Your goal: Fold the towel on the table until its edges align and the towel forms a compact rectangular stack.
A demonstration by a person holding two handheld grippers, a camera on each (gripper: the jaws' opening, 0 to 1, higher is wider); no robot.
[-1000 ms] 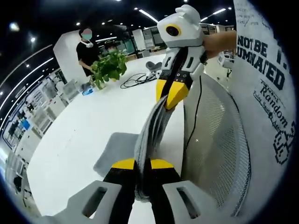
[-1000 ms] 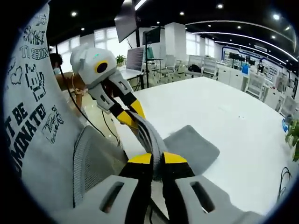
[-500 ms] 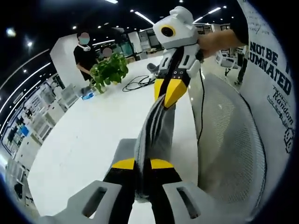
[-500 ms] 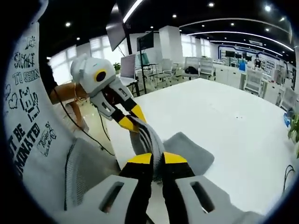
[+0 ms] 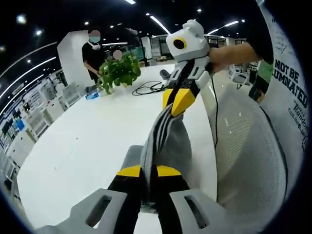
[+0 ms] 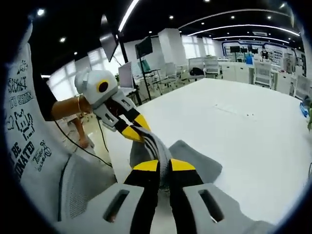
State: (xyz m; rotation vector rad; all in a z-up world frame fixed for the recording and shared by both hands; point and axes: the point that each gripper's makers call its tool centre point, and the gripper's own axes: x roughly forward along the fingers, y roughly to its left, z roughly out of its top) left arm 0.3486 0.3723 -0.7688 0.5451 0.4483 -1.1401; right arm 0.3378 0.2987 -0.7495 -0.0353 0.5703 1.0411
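Left gripper view: the left gripper [image 5: 148,171] is seen from behind, jaws closed tight on a bunched edge of the grey towel [image 5: 163,134], w/ cloth pinched between the yellow pads. The towel is stretched as a gathered band up to the right gripper [image 5: 176,100], whose yellow jaws are also clamped on the fabric; that gripper is held by a hand [image 5: 222,52] entering from the right. Below the band, the rest of the towel hangs down and a flat part is laid on the white table [image 5: 83,146], near its edge. A mesh chair back [image 5: 248,146] is seen just beside the table on the right, and a grey printed shirt [image 5: 292,92] at far right. At the far end of the table a potted plant [image 5: 119,70] and a black cable [image 5: 148,87] are seen; a person in black [image 5: 92,53] stands behind the plant.

Right gripper view: the right gripper [image 6: 163,168] has its jaws shut on the towel [image 6: 156,146], cloth gripped between the yellow pads. The gathered band runs up-left to the left gripper [image 6: 134,129], jaws likewise closed on the cloth. The lower part of the towel is spread on the table [image 6: 243,131] just past the jaws. The printed shirt [image 6: 24,131] and chair back [image 6: 80,190] are at left. Desks and chairs are seen in the background, too small for detail.
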